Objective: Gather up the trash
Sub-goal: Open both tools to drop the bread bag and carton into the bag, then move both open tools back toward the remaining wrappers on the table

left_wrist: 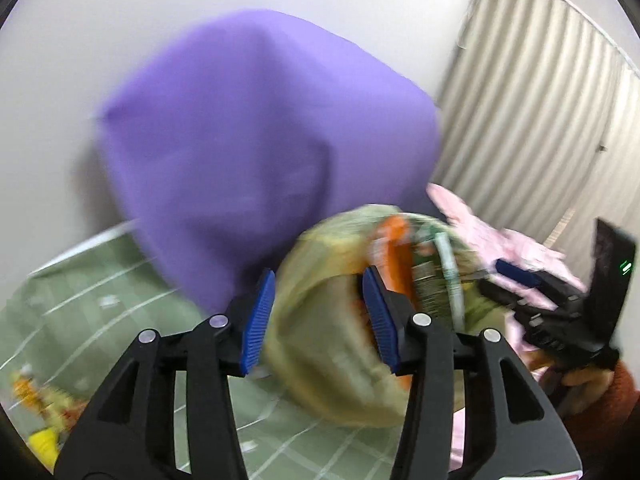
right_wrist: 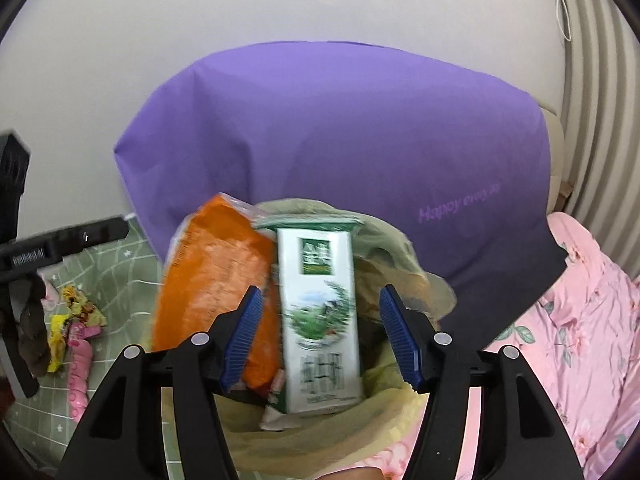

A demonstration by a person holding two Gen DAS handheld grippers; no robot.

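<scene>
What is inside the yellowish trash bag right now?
Inside the yellowish trash bag are a green-and-white drink carton, standing upright, and an orange snack packet beside it. A small white scrap lies below them. Whatever is deeper is covered by these items.

The left claw (left_wrist: 318, 320) has two black plastic fingers with open triangular cutouts, each tipped by a ribbed blue pad (left_wrist: 259, 322). Round silver screws (left_wrist: 421, 319) sit on the finger joints. The right claw (right_wrist: 322, 340) is built the same: black arms, blue ribbed pads (right_wrist: 400, 338), silver screws (right_wrist: 442, 337). Seen from the left wrist, its black body carries a small green light (left_wrist: 625, 266). A rust-brown sleeve (left_wrist: 608, 392) shows beneath it.
</scene>
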